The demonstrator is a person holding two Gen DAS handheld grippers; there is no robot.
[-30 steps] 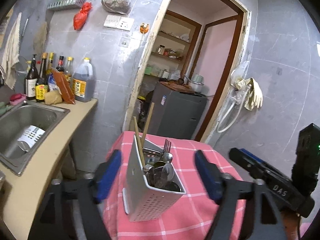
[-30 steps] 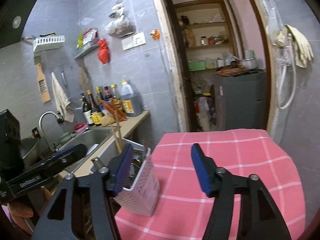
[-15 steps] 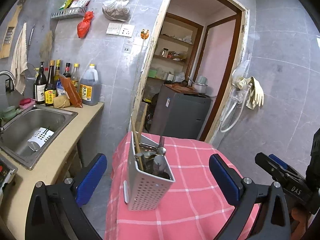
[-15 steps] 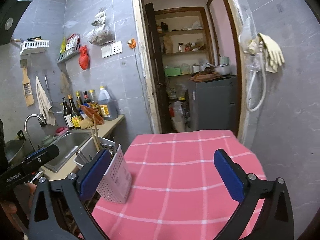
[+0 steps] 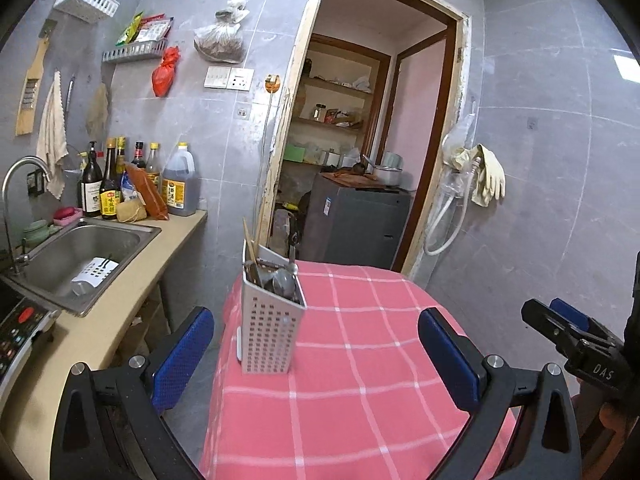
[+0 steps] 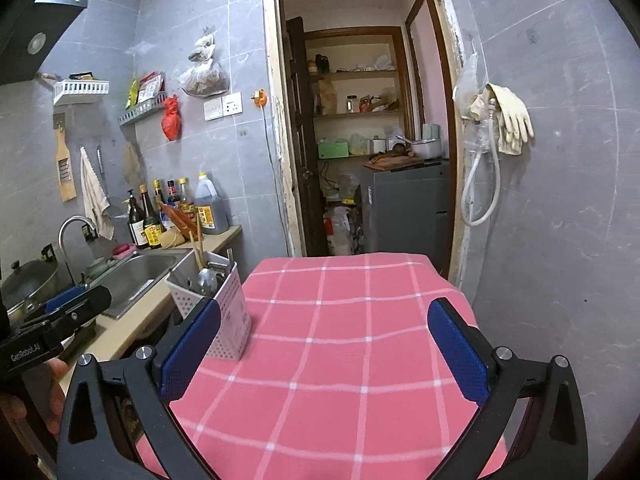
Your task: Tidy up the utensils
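A white perforated utensil holder (image 5: 267, 322) stands upright at the left edge of the pink checked table (image 5: 360, 380). Chopsticks (image 5: 250, 246), spoons and a fork stick out of its top. My left gripper (image 5: 316, 356) is open wide, well back from the holder, which shows between its blue pads without touching them. My right gripper (image 6: 324, 346) is also open wide over the bare cloth, with nothing between its fingers. In the right wrist view the holder (image 6: 226, 312) sits just beyond the left pad.
Left of the table runs a beige counter (image 5: 132, 280) with a steel sink (image 5: 80, 256) and several bottles (image 5: 120, 180) at the wall. A second white holder (image 5: 94, 274) lies in the sink. A doorway with a grey fridge (image 5: 356, 224) is behind the table.
Both grippers have opened wider and drawn back from the holder, which now stands free on the table and looks smaller in both views.
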